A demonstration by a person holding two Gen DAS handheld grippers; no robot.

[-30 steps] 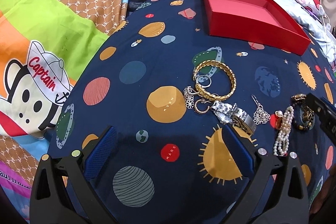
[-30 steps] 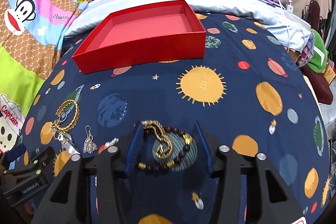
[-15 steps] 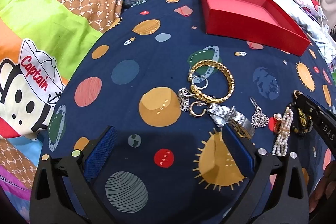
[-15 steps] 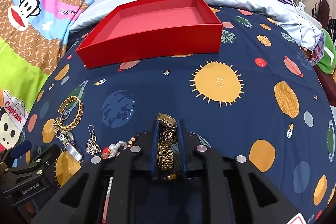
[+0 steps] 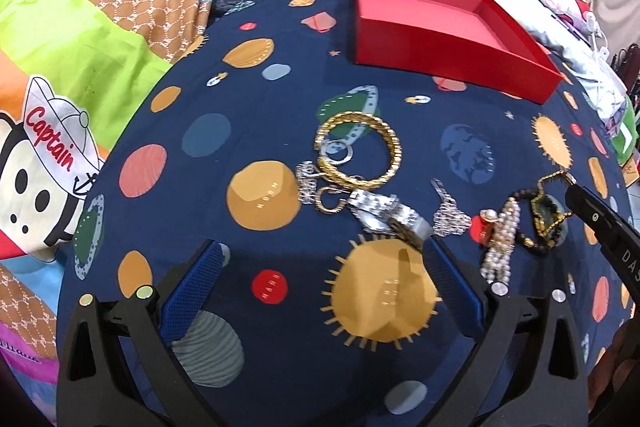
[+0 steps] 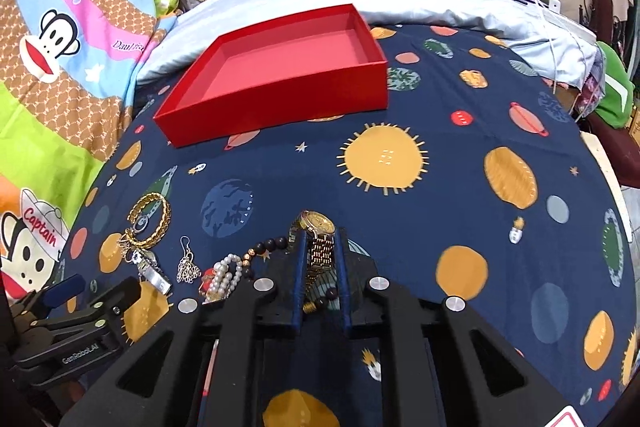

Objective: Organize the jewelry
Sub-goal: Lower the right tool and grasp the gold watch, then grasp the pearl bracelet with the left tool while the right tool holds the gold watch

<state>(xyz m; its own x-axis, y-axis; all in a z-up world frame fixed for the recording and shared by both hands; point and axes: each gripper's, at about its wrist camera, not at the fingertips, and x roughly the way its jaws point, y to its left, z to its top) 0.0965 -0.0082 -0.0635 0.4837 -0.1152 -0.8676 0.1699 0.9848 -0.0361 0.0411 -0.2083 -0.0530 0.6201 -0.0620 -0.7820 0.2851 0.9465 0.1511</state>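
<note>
Right wrist, gold watch (image 6: 318, 241) clamped between right gripper (image 6: 320, 251) fingers

Bedsheet (image 6: 460, 131): matt navy cloth, printed planets, smooth weave. Red tray (image 6: 280, 95): matt card or paper, flat finish. Gold watch (image 6: 318, 243) in my right hand-held gripper (image 6: 320, 259): polished metal, glossy linked band. Gold bangle (image 5: 358, 151): shiny twisted metal, rough texture. Pearl strand (image 5: 500, 239): glossy beads. My left hand-held gripper (image 5: 320, 279): matt black plastic, ribbed blue pads (image 5: 192, 291).
</note>
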